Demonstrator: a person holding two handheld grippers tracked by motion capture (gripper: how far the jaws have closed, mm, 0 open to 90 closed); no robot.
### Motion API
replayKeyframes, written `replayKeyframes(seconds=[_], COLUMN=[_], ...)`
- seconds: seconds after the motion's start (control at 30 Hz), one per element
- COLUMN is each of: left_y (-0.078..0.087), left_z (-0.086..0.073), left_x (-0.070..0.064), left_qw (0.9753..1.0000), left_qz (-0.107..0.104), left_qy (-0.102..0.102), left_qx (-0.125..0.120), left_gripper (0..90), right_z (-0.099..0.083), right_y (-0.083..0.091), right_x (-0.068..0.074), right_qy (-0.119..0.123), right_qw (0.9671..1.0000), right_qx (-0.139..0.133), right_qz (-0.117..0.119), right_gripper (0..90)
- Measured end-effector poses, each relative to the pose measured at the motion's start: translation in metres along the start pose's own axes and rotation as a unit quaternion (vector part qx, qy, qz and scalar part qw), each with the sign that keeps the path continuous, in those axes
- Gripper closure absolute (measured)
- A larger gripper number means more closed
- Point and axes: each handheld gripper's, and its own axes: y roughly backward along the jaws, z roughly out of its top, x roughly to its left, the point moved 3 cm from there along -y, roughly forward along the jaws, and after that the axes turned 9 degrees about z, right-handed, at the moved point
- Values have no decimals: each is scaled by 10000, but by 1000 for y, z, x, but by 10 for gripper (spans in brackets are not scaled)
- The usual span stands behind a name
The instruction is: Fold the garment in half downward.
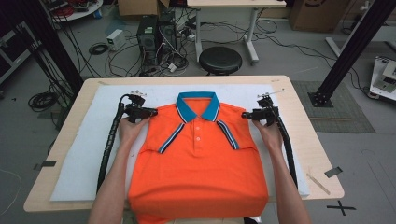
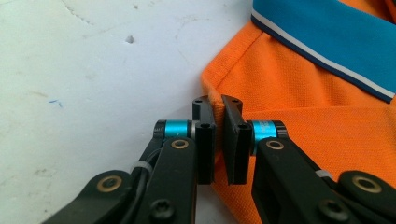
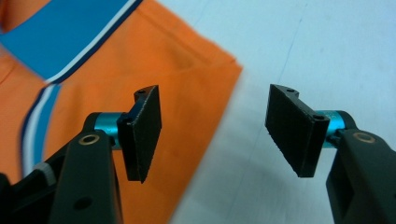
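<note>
Folded orange polo shirt, both tongs at its shoulders

The orange polo shirt (image 1: 198,158) lies front-up on the white mat (image 1: 88,154) covering the tabletop (image 1: 56,154), sleeves tucked under, blue collar (image 1: 198,103) at the far end and its long axis running from the person out to that collar. The left tongs (image 2: 217,140) are clenched on the shirt's left shoulder edge, a ridge of fabric pinched between the jaws. The right tongs (image 3: 219,133) are released, jaws spread wide, with the right shoulder corner lying just ahead of and beneath the inner jaw and bare mat under the outer one. Judging by this, the right side must slide inward over that corner and close before both shoulders can lift together.
</note>
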Motion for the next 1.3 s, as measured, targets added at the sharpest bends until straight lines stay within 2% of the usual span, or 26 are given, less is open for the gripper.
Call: replayKeyframes(seconds=[0.03, 0.1, 0.2, 0.23, 0.27, 0.3, 0.37, 0.4, 0.43, 0.5, 0.57, 0.6, 0.63, 0.8, 0.83, 0.93, 1.03, 1.3], left_y=[0, 0, 0, 0, 0, 0, 0, 0, 0, 0, 0, 0, 0, 0, 0, 0, 0, 0], left_z=[0, 0, 0, 0, 0, 0, 0, 0, 0, 0, 0, 0, 0, 0, 0, 0, -1, -1], left_x=[0, 0, 0, -1, -1, -1, -1, -1, -1, -1, -2, -2, -2, -2, -2, -2, -2, -2], left_qw=[10000, 10000, 10000, 10000, 10000, 10000, 10000, 10000, 9999, 9999, 9999, 9999, 9999, 9999, 9999, 9999, 9999, 9999], left_qz=[12, 14, 12, 19, 15, 19, 37, 46, 47, 59, 66, 68, 82, 79, 79, 79, 84, 62], left_qy=[-16, -28, -23, -21, -34, -32, -59, -67, -87, -87, -100, -108, -101, -105, -107, -120, -128, -105], left_qx=[-11, -17, -20, -22, -18, -15, -18, -17, -18, -22, -18, -29, -42, -43, -42, -37, -36, -40], left_gripper=[841, 841, 841, 841, 841, 841, 841, 840, 840, 841, 841, 841, 840, 840, 840, 841, 841, 841], right_z=[7, 13, 17, 18, 19, 19, 20, 20, 20, 20, 21, 21, 21, 21, 21, 21, 21, 22], right_y=[-8, -13, -17, -20, -22, -25, -25, -25, -26, -26, -30, -30, -32, -32, -32, -32, -32, -31], right_x=[-6, -9, -11, -12, -12, -12, -12, -10, -10, -8, -2, -2, 2, 3, 3, 4, 3, 5], right_qy=[-40, -88, -20, 5, -72, -69, 21, -100, 1, 21, 296, 296, 356, 288, 311, 226, 176, 233], right_qw=[10000, 9999, 10000, 10000, 9999, 9998, 9998, 9996, 9995, 9992, 9977, 9977, 9968, 9977, 9977, 9982, 9987, 9988], right_qx=[-50, -49, -22, 7, 89, 189, 175, 235, 247, 296, 364, 364, 393, 343, 332, 313, 260, 269], right_qz=[46, 23, -5, 23, 19, -84, -98, -116, -184, -253, -488, -488, -604, -511, -503, -452, -401, -330], right_gripper=[379, 391, 397, 397, 397, 404, 407, 407, 405, 407, 453, 453, 484, 565, 617, 637, 704, 800])
